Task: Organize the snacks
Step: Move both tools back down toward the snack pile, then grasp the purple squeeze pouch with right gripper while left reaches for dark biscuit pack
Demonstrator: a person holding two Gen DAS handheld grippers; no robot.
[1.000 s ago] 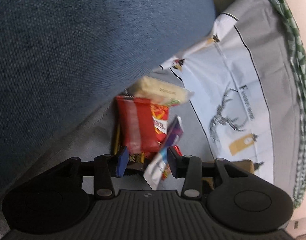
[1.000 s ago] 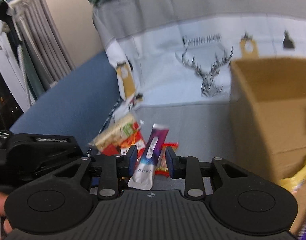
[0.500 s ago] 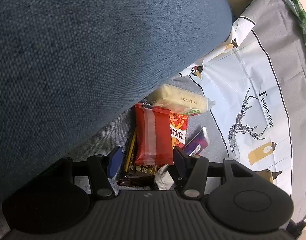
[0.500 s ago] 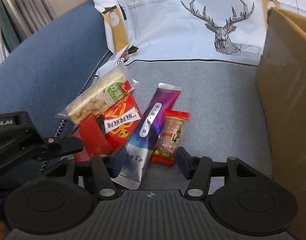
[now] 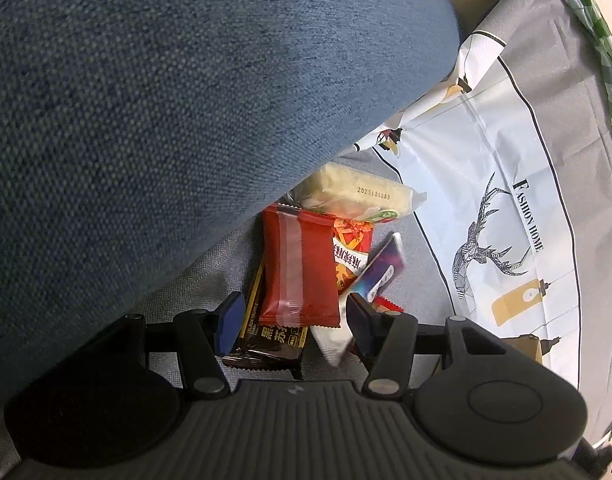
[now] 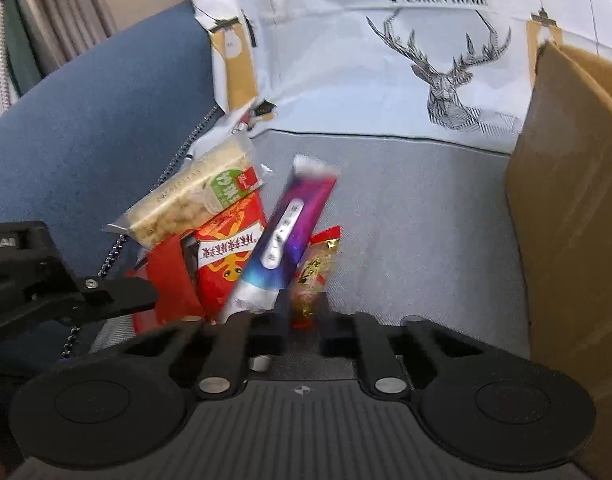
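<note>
A heap of snacks lies on the grey seat (image 6: 406, 220) against the blue sofa arm (image 5: 186, 100). My right gripper (image 6: 282, 304) is shut on the silver lower end of the purple packet (image 6: 294, 228), which tilts upward and looks blurred. Beside it lie a small red-and-gold candy (image 6: 316, 268), an orange-red packet (image 6: 226, 264) and a pale cracker packet (image 6: 190, 200). My left gripper (image 5: 292, 322) stands open astride the plain red packet (image 5: 300, 268), which lies on a black chocolate bar (image 5: 272, 340). Its pads do not press on either.
A brown cardboard box (image 6: 566, 220) stands at the right of the seat. A white cloth with a deer print (image 6: 386, 60) drapes the backrest. Curtains (image 6: 46, 20) hang at the far left. Bare grey seat lies between the heap and the box.
My right gripper dropped toward the heap, opened wide, then shut on the purple packet, whose far end has lifted. My left gripper opened wider around the red packet and now holds still.
</note>
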